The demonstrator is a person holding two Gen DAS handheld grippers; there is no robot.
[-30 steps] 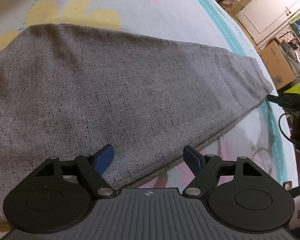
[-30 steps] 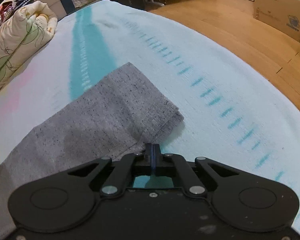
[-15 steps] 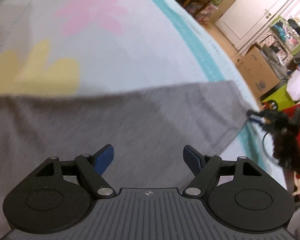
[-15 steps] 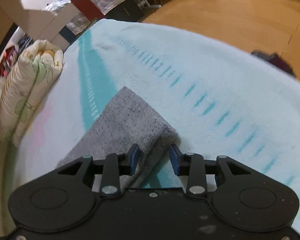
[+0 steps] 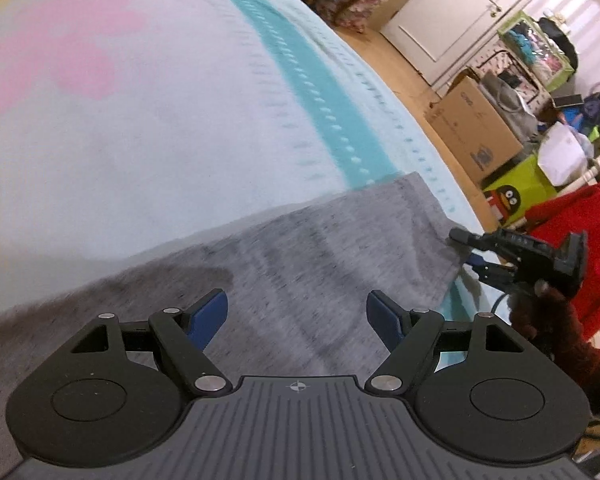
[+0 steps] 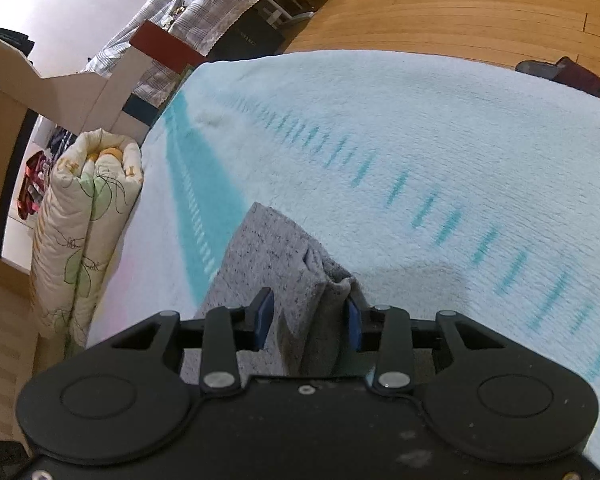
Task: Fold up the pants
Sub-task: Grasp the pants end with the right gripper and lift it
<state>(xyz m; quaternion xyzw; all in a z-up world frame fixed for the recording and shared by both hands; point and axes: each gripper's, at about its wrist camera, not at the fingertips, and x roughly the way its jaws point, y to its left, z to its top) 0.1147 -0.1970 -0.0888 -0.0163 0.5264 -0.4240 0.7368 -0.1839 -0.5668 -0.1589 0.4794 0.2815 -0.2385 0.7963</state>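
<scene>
Grey flecked pants (image 5: 320, 248) lie flat on a pale blanket (image 5: 160, 120) with a teal stripe. My left gripper (image 5: 296, 308) hovers open over the leg, near its hem end, with nothing between its blue pads. The right gripper (image 5: 466, 249) shows at the hem corner, held by a hand in a dark red glove (image 5: 548, 312). In the right wrist view the right gripper (image 6: 308, 316) stands open with the folded hem corner of the pants (image 6: 276, 248) between its jaws. The fabric leans against the right pad, and the left pad is apart from it.
A rolled floral quilt (image 6: 84, 220) lies at the blanket's far left. The bed edge drops to a wood floor (image 6: 460, 8), where a dark slipper (image 6: 568, 76) sits. Beyond the bed stand a cardboard box (image 5: 472, 128) and clutter. A red sleeve (image 5: 580, 232) is at the right.
The right gripper, shut at the hem a second ago, has opened and rolled, with the corner still between its jaws. My left gripper slid along the leg toward the hem, staying open.
</scene>
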